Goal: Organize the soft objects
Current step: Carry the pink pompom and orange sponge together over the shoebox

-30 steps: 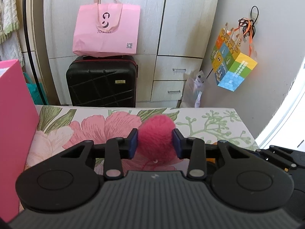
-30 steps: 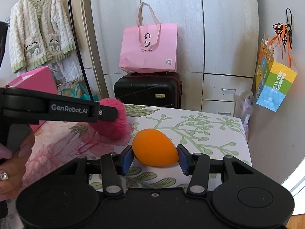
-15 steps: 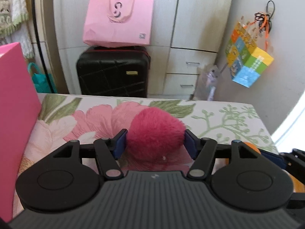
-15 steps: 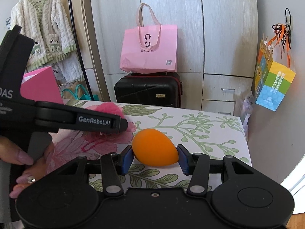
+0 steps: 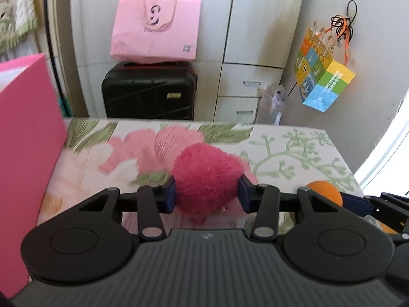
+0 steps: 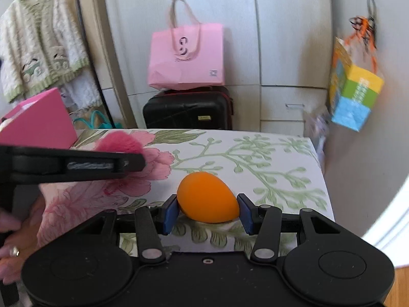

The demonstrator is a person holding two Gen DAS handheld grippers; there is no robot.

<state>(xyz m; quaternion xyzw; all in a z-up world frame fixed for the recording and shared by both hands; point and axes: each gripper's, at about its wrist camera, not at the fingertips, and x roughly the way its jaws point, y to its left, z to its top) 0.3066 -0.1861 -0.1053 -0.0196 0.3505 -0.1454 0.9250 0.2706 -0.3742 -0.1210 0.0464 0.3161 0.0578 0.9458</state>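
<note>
- Two grippers, each with something soft in it. Left wrist view first: the left gripper (image 5: 207, 195) pinches a fuzzy magenta pompom (image 5: 205, 179) between its blue pads, held above the floral tabletop (image 5: 294, 148).
- Bright pink box (image 5: 28, 140) stands at the left edge of the table, just beside the gripper.
- Low on the right, the orange ball (image 5: 324, 192) peeks out next to the black frame of the right gripper (image 5: 356, 200).
- Behind the table: a pale pink shopping bag (image 5: 156, 28) sits on a black suitcase (image 5: 149, 89); its logo and square code are too blurred to read. A multicoloured gift bag (image 5: 322, 76) hangs on the wall.
- Right wrist view now: the right gripper (image 6: 207, 213) clamps the orange ball (image 6: 207, 197) between both pads, right over the green-vine print of the table.
- Left gripper (image 6: 76, 163) crosses in from the left, pompom (image 6: 120, 142) poking up behind it; the lettering on its side is smeared, unreadable.
- Hand (image 6: 12, 245) with a ring shows at the lower left.
- Cream cardigan (image 6: 41, 43) with green trim hangs at upper left.
</note>
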